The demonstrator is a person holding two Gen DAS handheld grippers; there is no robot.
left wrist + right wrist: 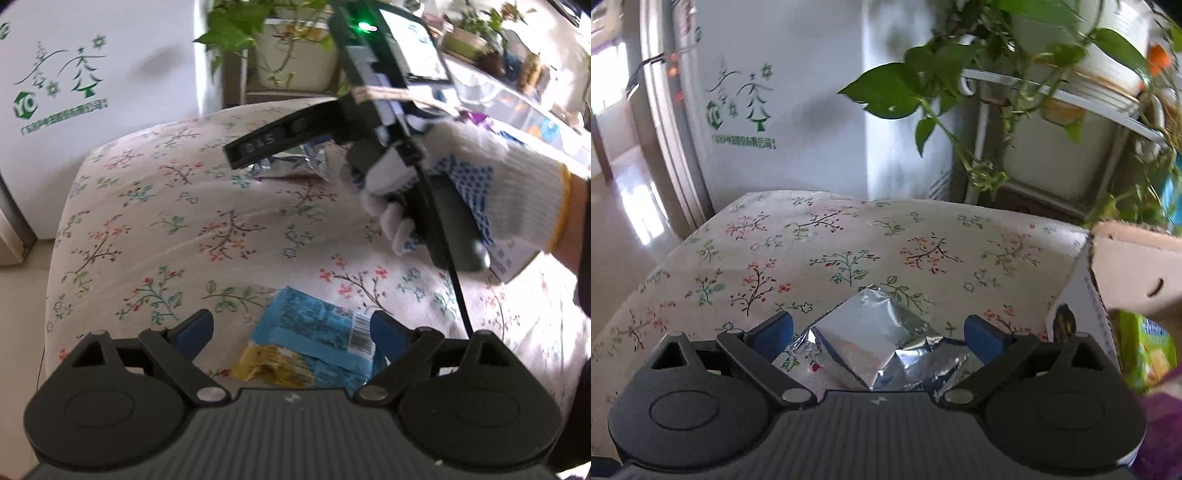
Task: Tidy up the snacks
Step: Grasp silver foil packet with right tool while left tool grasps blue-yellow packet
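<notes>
Floral-cloth table [849, 236] carries everything. Cardboard box [1126, 266] at its right edge, likely the snack destination. Right gripper [879, 332] gapes over silver packet [864, 332], not pinching. Left gripper [291, 328] spread, straddling blue packet [314, 332], no squeeze. Only left wrist shows gloved hand [461, 192].

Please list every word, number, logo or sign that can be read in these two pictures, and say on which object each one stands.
"YO": green hexagon logo on the white carton, beside printed green trees.
Green line of characters under that logo: too blurred to read.
Raised characters on the right gripper's finger: blurred, not readable.
Barcode and small print on the blue snack packet: too small to read.
Silver foil packet: no text visible.
</notes>
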